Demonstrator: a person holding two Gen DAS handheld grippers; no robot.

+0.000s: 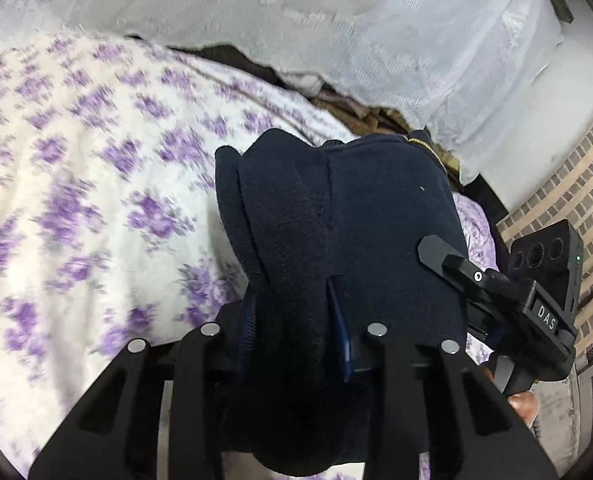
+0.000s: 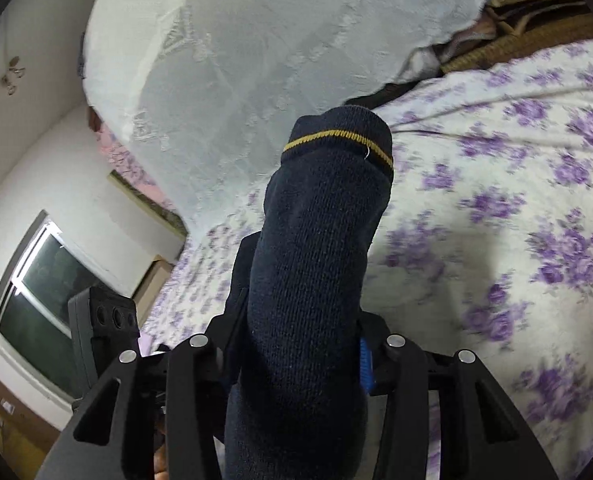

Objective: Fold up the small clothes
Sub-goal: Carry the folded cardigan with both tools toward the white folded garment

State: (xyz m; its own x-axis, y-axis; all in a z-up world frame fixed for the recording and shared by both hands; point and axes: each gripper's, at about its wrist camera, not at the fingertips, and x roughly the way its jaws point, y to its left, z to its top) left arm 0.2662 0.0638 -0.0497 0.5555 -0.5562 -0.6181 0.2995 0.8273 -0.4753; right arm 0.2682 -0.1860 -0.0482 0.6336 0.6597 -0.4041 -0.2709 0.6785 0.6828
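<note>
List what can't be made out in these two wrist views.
- Left gripper fingertips: left view, buried under the dark sock.
- Right gripper fingertips: right view, covered by the sock.
- Sock's lower end: cut off by the bottom edge, both views.
- Floral bedspread: print smeared by blur.

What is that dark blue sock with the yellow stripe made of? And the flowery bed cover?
The dark navy sock with a yellow stripe looks like thick knitted fabric, probably cotton blend: fine ribbed rows show, with a matte, slightly fuzzy surface. The white bed cover with purple flowers looks like soft printed woven cloth, matte and gently wrinkled; blur hides its weave, so the fibre is uncertain.
</note>
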